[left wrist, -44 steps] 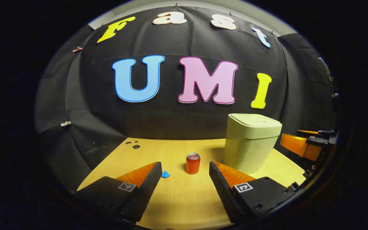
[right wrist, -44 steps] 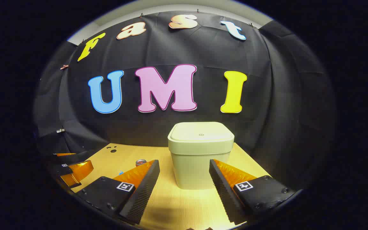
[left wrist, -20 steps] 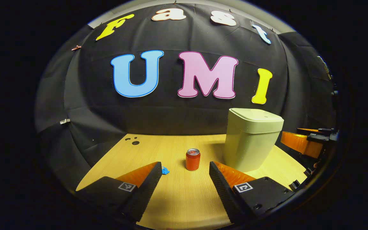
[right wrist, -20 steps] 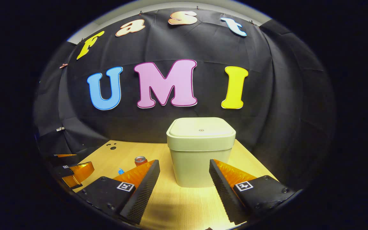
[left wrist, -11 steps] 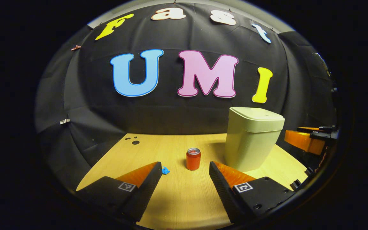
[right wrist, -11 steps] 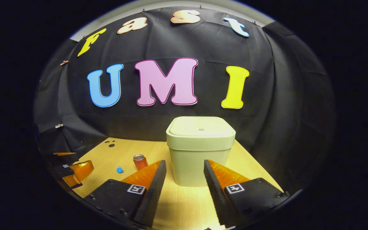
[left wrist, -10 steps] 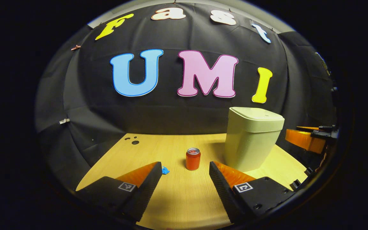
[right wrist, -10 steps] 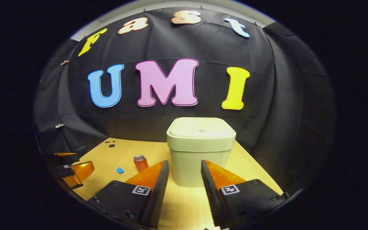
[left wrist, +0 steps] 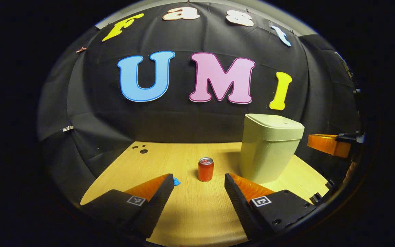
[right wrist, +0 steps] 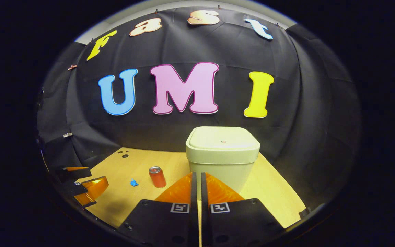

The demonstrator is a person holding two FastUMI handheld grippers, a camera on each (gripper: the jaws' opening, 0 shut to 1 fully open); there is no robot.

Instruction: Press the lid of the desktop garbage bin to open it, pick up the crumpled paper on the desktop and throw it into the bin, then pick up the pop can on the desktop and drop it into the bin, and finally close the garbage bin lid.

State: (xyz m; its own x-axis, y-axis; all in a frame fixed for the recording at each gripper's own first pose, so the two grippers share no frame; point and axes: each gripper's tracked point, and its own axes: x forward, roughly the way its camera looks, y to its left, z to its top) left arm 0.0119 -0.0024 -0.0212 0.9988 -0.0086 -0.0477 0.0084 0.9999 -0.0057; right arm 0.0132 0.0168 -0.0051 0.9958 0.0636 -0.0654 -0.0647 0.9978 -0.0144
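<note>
Wood-grain yellow tabletop (right wrist: 272,192) lies under both tools, and the clearest change is at the right tool (right wrist: 197,192): its two fingers, spread wide 2.2 s ago and half closed 0.5 s ago, now stand clenched with only a thin slit between them and nothing gripped. In the right gripper view they point at the front wall of the pale green square plastic garbage bin (right wrist: 223,161), which stands just beyond their tips; whether the tips touch it cannot be told. The bin's flat lid (right wrist: 223,140) is closed and flush, as before.

In the left gripper view the left tool (left wrist: 199,192) is released, its fingers spread wide and empty, just as in the earlier frames. Beyond them the small orange-red pop can (left wrist: 206,169) stands upright on the tabletop, roughly midway between the fingertips. The little blue crumpled paper (left wrist: 176,181) lies just past the left-hand fingertip, partly hidden by it, a bit more so than a second ago. To the can's right, farther back, stands the bin, apart from the can.

In the right gripper view the can and the paper sit left of the bin, the paper left of the can, and both show more fully than 2.2 s ago, when a finger covered them.
</note>
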